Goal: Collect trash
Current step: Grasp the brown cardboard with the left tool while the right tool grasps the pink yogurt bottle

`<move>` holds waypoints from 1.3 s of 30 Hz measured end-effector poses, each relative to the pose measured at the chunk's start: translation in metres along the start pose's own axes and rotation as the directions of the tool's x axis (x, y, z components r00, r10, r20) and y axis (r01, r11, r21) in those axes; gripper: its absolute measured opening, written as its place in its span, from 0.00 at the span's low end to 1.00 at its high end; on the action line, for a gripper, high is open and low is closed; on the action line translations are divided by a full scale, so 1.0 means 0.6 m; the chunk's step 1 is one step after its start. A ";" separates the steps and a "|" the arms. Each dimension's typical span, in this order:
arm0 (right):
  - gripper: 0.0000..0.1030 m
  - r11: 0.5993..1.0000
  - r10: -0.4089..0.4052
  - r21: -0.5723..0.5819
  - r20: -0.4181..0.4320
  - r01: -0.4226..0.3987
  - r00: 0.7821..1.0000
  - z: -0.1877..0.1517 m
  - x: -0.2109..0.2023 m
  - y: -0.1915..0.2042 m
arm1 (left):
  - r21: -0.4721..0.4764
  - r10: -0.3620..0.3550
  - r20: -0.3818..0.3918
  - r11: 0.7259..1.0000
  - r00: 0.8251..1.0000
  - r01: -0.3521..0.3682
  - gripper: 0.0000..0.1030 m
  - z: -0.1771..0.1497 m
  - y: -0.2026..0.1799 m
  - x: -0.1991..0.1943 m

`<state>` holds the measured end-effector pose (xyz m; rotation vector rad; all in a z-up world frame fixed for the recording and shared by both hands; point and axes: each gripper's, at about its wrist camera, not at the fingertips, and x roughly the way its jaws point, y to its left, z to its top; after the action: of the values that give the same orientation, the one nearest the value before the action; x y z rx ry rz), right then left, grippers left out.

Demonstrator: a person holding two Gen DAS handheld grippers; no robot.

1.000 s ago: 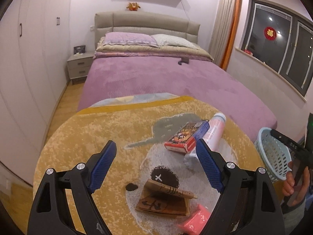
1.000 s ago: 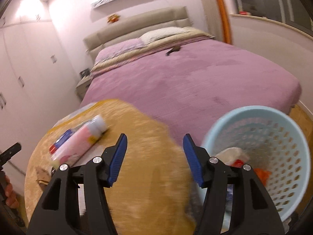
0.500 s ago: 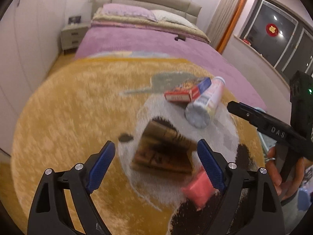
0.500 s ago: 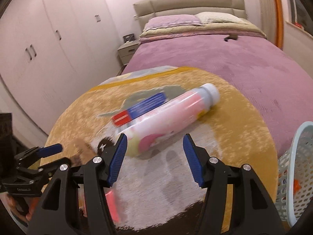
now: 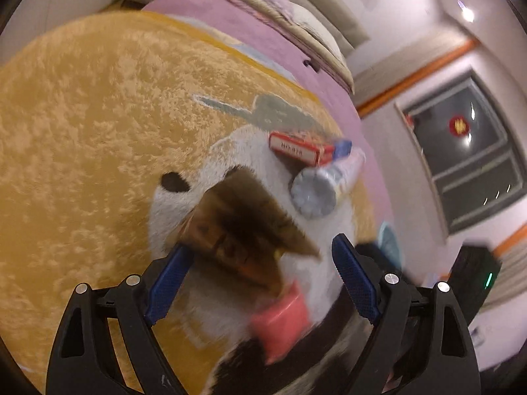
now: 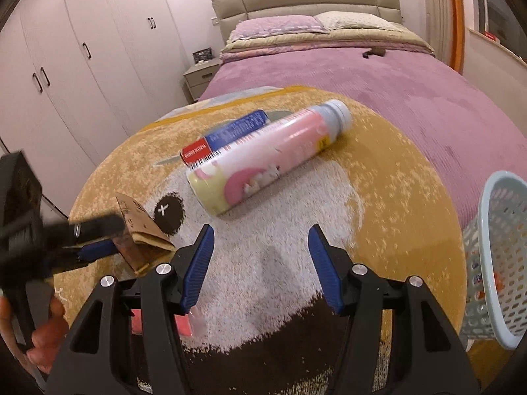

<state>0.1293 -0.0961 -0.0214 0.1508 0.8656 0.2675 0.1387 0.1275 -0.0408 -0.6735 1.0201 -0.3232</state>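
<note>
The left hand-held gripper (image 5: pixel 260 276) is hanging low over the round rug (image 5: pixel 82 115) with its blue pads spread wide, released and grasping nothing. The brown cardboard piece (image 5: pixel 237 223) is lying on the rug between those pads — the left pad looks to be at its edge, though blur is making it impossible to tell whether they are touching. Just nearer the camera than the cardboard, a pink packet (image 5: pixel 280 322) is sitting on the rug, smeared by motion. Beyond the cardboard, the pink-and-white bottle (image 5: pixel 326 181) is lying on its side with its base pointing this way, and the red-and-blue box (image 5: pixel 303 148) is lying right against its far side.

In the right wrist view, the right hand-held gripper (image 6: pixel 260 260) is also standing open and empty above the rug's white patch (image 6: pixel 280 247). The bottle (image 6: pixel 270 161) is lying just beyond its pads, not between them, with the box (image 6: pixel 227 138) pressed along its left side. To the left of the bottle, the cardboard (image 6: pixel 138 230) is being flanked by the blurred left hand-held gripper (image 6: pixel 92 233). Well to the right of the bottle, the light blue basket (image 6: pixel 500 256) is standing at the rug's edge beside the bed (image 6: pixel 395 75) — a few colored bits are showing through its mesh.
</note>
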 end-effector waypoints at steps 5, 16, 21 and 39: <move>0.54 1.000 0.005 -0.009 0.007 -0.005 1.000 -0.011 -0.014 -0.001 | 0.034 0.069 0.022 0.997 0.997 -0.070 0.79 0.016 -0.029 0.035; 0.54 0.997 0.015 0.070 0.046 -0.018 0.999 0.054 -0.007 -0.006 | 0.193 0.187 0.062 0.962 0.980 -0.196 0.30 0.003 -0.072 0.039; 0.54 0.979 -0.015 0.204 -0.017 0.019 1.000 0.092 0.038 0.000 | 0.195 0.149 0.059 0.968 0.987 -0.157 0.23 -0.001 -0.052 0.009; 0.48 0.965 -0.020 0.251 -0.195 0.070 0.981 0.080 0.113 0.006 | 0.267 0.114 0.079 0.955 0.990 -0.131 0.23 -0.012 -0.040 -0.032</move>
<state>0.2074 -0.0736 -0.0395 0.3508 1.0924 0.1266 0.1239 0.1171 -0.0146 -0.3686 0.9321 -0.3243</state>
